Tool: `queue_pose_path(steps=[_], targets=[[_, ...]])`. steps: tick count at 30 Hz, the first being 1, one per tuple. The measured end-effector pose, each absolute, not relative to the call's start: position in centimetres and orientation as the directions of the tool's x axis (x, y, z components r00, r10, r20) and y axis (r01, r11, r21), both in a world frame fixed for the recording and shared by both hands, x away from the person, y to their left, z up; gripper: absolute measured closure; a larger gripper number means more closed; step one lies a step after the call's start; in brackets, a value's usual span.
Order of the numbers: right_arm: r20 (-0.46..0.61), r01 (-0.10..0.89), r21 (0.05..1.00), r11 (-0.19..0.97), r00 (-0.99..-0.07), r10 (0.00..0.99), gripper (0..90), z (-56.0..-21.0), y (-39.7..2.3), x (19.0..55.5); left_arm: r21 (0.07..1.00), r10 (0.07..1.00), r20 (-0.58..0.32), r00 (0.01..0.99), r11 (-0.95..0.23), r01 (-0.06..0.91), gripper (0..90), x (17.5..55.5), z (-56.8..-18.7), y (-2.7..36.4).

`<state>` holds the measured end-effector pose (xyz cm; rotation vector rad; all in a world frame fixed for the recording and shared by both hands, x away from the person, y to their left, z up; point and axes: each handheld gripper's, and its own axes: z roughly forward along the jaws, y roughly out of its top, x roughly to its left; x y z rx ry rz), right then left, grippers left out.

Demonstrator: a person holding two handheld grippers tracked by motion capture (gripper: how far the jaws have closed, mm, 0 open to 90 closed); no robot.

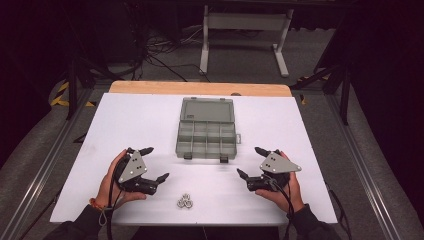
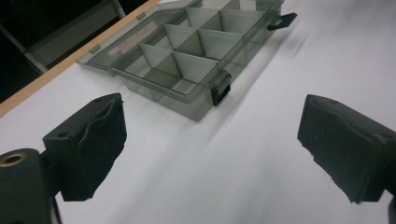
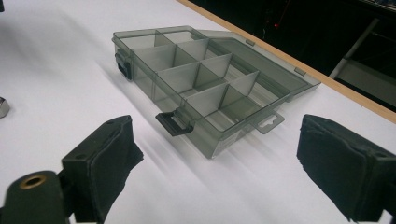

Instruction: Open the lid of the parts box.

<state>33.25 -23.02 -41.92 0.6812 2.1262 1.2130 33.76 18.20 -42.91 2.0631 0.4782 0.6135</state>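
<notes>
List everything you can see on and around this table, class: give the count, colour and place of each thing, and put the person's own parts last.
Organiser box: one, translucent grey, lid open, compartments empty, table centre.
Metal nuts: small silvery cluster, count unclear, near front edge.
Table: one, white top, wooden far edge.
Stand: one, pale grey, on the floor behind.
Left claw: one, black, open, front left.
Right claw: one, black, open, front right.
Hands: two, each holding a claw.

Bright overhead light falls on the white table [image 1: 150,120], while the surrounding floor sinks into darkness. In both gripper views, streaky motion blur smears the shadows beside the clear plastic box [image 3: 210,84], and the images look soft and grainy.
</notes>
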Motion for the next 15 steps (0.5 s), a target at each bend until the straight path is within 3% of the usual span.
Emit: queue_pose_path(steps=[15], targets=[[-0.257, 0.156, 0.859, 0.487, -0.693, 0.674, 11.3, -43.2, -23.7, 31.4, 0.818, 0.483, 0.147, 0.863, -0.549, 0.169, 8.9, 31.3, -45.0, 17.2]])
